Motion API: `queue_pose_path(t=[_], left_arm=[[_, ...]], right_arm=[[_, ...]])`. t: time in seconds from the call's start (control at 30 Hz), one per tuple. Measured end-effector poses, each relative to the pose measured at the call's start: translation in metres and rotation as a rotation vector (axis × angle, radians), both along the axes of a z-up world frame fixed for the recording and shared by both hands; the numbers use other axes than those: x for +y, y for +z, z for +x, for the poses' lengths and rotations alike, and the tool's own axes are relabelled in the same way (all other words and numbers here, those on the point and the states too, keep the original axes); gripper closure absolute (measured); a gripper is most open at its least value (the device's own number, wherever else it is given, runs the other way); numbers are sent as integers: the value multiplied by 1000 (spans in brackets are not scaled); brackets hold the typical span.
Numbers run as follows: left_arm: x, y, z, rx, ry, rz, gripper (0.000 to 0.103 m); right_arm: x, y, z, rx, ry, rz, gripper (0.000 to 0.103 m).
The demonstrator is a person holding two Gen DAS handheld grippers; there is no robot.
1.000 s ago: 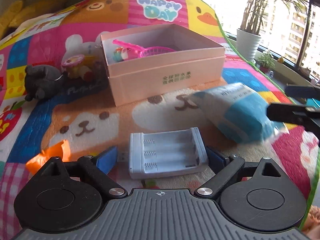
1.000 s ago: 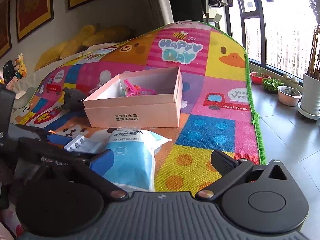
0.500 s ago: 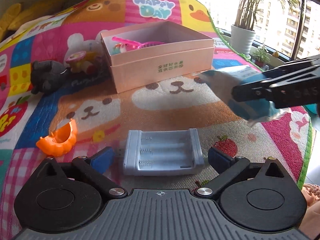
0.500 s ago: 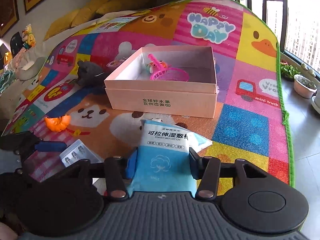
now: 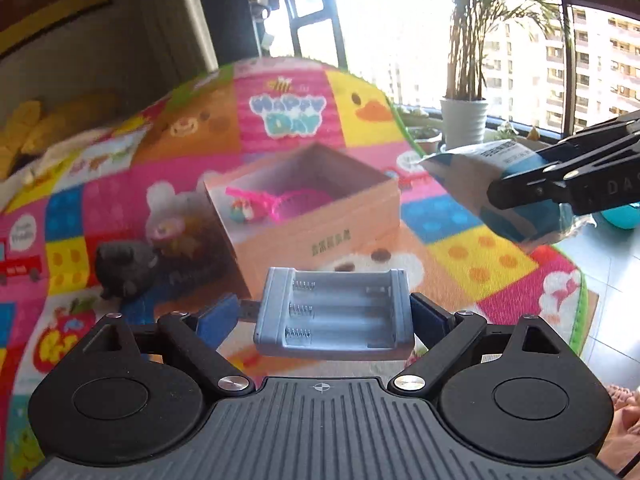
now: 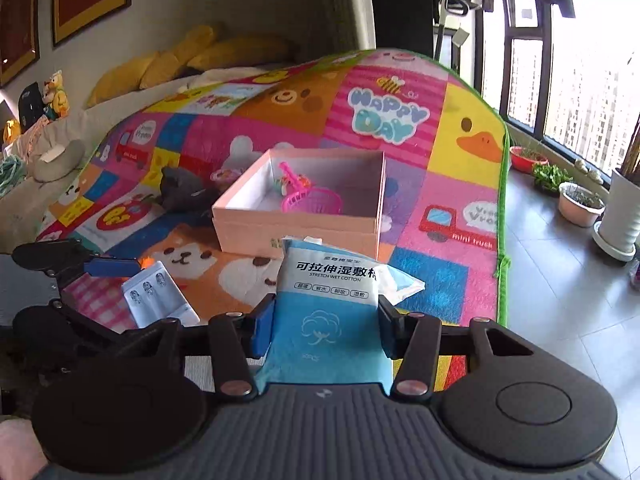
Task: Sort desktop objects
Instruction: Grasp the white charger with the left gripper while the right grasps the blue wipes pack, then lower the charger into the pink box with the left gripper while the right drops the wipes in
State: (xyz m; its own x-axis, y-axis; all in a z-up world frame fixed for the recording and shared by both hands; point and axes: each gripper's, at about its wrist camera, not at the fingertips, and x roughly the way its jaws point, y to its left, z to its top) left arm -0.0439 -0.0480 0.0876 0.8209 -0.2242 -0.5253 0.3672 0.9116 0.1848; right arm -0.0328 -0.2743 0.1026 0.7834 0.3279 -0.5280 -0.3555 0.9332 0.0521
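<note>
Now the grey battery holder (image 5: 334, 314) is clamped by the left gripper (image 5: 324, 316), just closing, and the blue cotton pack (image 6: 326, 312) by the right gripper (image 6: 324, 330), both above the mat (image 6: 436, 280) before the pink box (image 6: 300, 228).

The blue-and-white packet (image 6: 326, 312) carries large Chinese characters above the English line "STRETCH WET COTTON", over a row of small boxed labels too fine to read. The play mat (image 6: 460, 184) bears "HAPPY DAY" on a pink-striped patch and "mini truck" beneath a red lorry. Green print on the pink box (image 6: 256, 236) is illegible.
</note>
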Motion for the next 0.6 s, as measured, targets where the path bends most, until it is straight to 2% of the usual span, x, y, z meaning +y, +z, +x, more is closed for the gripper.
queue_pose_path(t=[0.2,0.33,0.4,0.5,0.6], left_arm=[[-3,56,12,-177,1,-30,8],[-4,71,44,-228,-7,-72,8],[-6,70,65,-238,-10,-90,8],[-9,63,103,-233,-15,-125,8],[-8,49,143,-162,1,-143,6]], right_arm=[[-3,47,5,-137,5,73,53],[-13,81,27,-228,-28,122,53],[-14,91,50,-223,-36,141,53],[-9,92,100,-157,-28,170,53],[9,84,153,-120,-4,174,52]])
